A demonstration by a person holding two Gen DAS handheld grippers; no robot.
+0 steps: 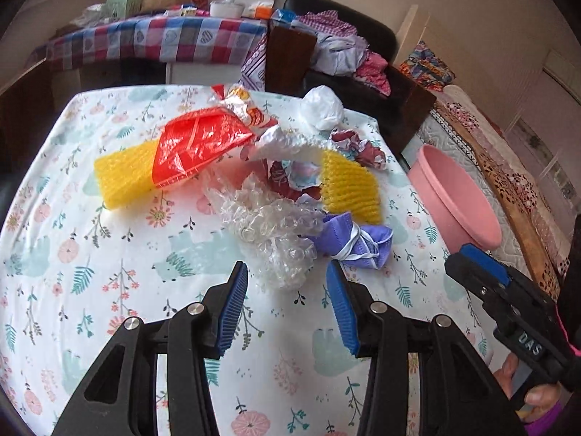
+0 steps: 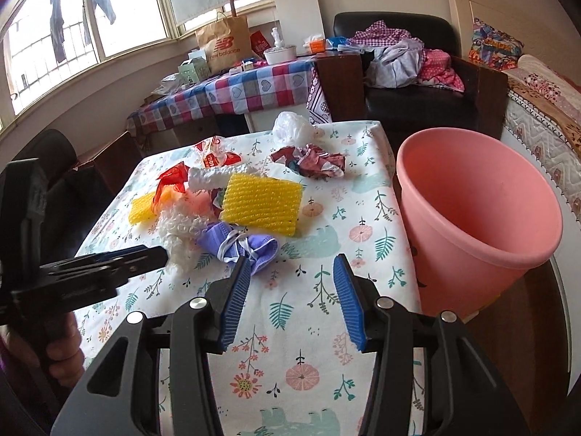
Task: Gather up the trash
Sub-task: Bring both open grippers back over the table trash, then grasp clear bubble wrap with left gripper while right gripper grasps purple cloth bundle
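From the left wrist, the left gripper (image 1: 287, 283) is hovering with jaws apart and holding nothing, the bubble wrap (image 1: 268, 229) lying just ahead, while from the right wrist, the right gripper (image 2: 292, 272) is likewise gaping empty, the purple mask (image 2: 239, 245) sitting by its left fingertip and the pink bin (image 2: 472, 218) standing ahead-right.

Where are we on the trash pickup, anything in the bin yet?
Nothing looks done: the visible inside of the pink bin is bare, though its bottom is hidden. Nothing is in hand; the left gripper and right gripper both hover with jaws open and empty. Left on the table: purple mask, bubble wrap, two yellow foam nets, red plastic bag, white bag, crumpled wrappers.
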